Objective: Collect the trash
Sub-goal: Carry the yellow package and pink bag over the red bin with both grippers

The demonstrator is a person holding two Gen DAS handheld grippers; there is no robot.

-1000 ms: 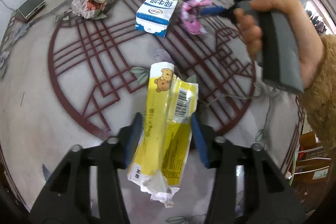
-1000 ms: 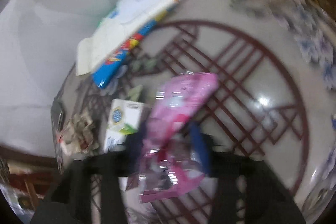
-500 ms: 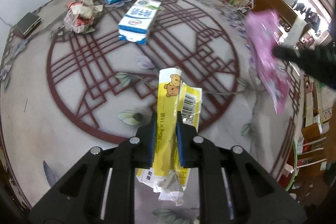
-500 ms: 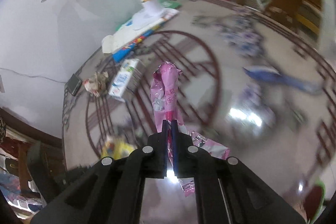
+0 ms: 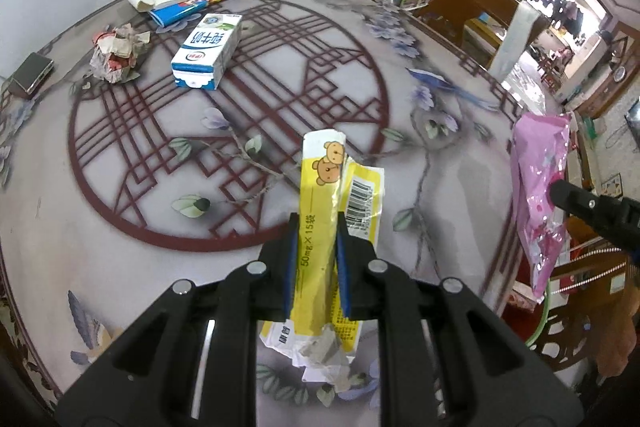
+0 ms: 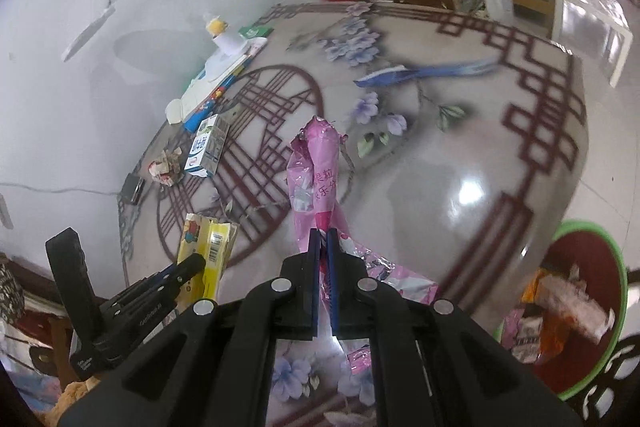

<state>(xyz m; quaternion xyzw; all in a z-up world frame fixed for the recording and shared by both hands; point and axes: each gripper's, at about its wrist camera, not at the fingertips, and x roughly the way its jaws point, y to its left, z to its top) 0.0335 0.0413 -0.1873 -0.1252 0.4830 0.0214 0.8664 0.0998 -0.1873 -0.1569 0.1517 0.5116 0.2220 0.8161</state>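
- The left gripper pinches the yellow wrapper above the table; the right gripper pinches the pink wrapper.
- The green-rimmed bin sits beyond the table edge; each wrapper should be released only once it is over the bin.
- Farther off, the milk carton and crumpled paper await collection.

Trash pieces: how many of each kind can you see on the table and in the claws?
Wrappers held in claws: 2, yellow wrapper and pink wrapper
Milk cartons on the table: 1, milk carton
Crumpled paper balls on the table: 1, paper ball
Total: 4
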